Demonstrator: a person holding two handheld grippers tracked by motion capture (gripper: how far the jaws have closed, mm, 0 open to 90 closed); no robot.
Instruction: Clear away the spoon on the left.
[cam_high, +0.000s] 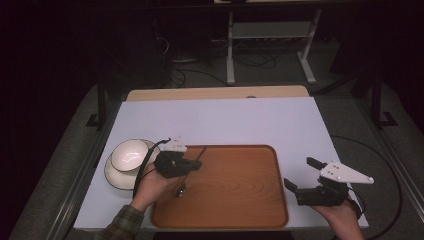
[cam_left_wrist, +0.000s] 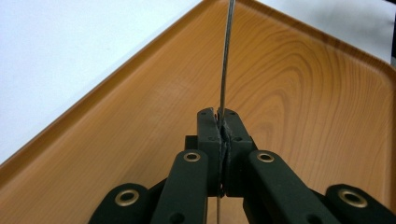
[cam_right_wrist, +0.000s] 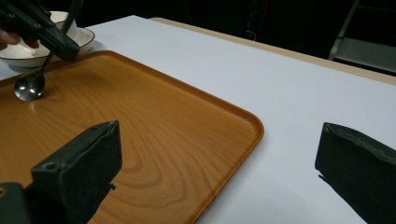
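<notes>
My left gripper (cam_high: 192, 165) is pinched tight on the handle of the spoon (cam_high: 181, 190), jaws pressed together around the thin metal shaft partway up; the spoon hangs tilted, bowl end down at the near left part of the wooden tray (cam_high: 240, 200), and in the right gripper view the spoon's bowl (cam_right_wrist: 29, 87) looks to be touching or just above the tray surface, can't tell which. Bowl (cam_high: 129, 154) sits on its plate (cam_high: 112, 175) just left of the tray, close to my left hand. Right gripper (cam_high: 300, 177) is spread wide, holding nothing, hovering over the white table cover (cam_high: 225, 120) off the tray's near right corner, well apart from the spoon. My read: the step is either setting the spoon down on the tray or carrying it off to the bowl, can't tell which from here. Either way: the grip is on a narrow edge of the handle so the spoon can pivot in the jaws, keep squeeze constant and move slow. If placing, lower until the bowl end bears on the wood, lay the handle down flat, then release. If lifting to the bowl, clear the tray rim first, and keep the handle tip away from the bowl's rim so I don't tip it off the plate. Right gripper stays parked
</notes>
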